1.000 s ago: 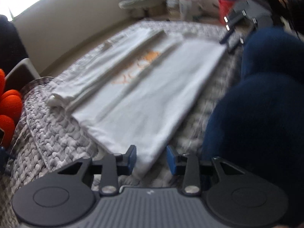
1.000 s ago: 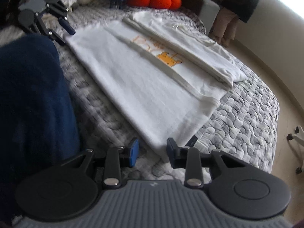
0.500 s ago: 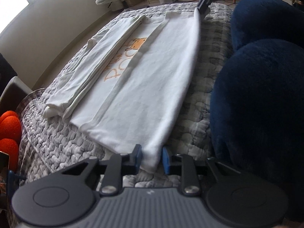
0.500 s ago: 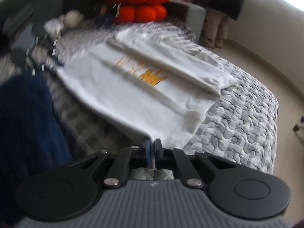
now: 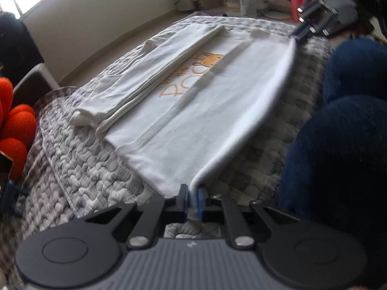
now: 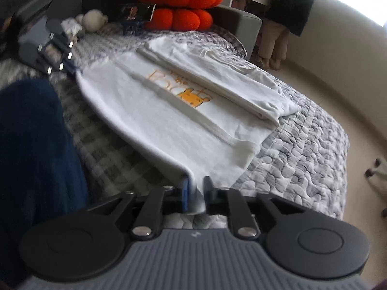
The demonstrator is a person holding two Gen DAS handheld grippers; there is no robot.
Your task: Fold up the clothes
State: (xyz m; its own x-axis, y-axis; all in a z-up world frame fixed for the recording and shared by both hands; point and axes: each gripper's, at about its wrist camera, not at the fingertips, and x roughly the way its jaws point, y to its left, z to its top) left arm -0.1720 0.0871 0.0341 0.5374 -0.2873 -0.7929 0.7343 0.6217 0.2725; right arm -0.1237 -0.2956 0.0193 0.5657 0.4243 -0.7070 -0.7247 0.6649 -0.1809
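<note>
Both my grippers, left gripper (image 5: 192,199) and right gripper (image 6: 194,193), pinch the white shirt (image 5: 205,111) near-edge corners, lifted. Mid side-fold, probably; next carry evenly across print.

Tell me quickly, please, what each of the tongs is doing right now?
Left tongs: closed on the white T-shirt edge.
Right tongs: closed on the same shirt's other corner.

Each hand-held gripper has a ribbed grey body flanked by two round black discs, with black linkage arms pinned by silver screws; the left hand-held gripper (image 5: 192,199) and the right hand-held gripper (image 6: 195,194) end in blue-padded fingers. The person wears dark navy fleece trousers (image 5: 338,149).
</note>
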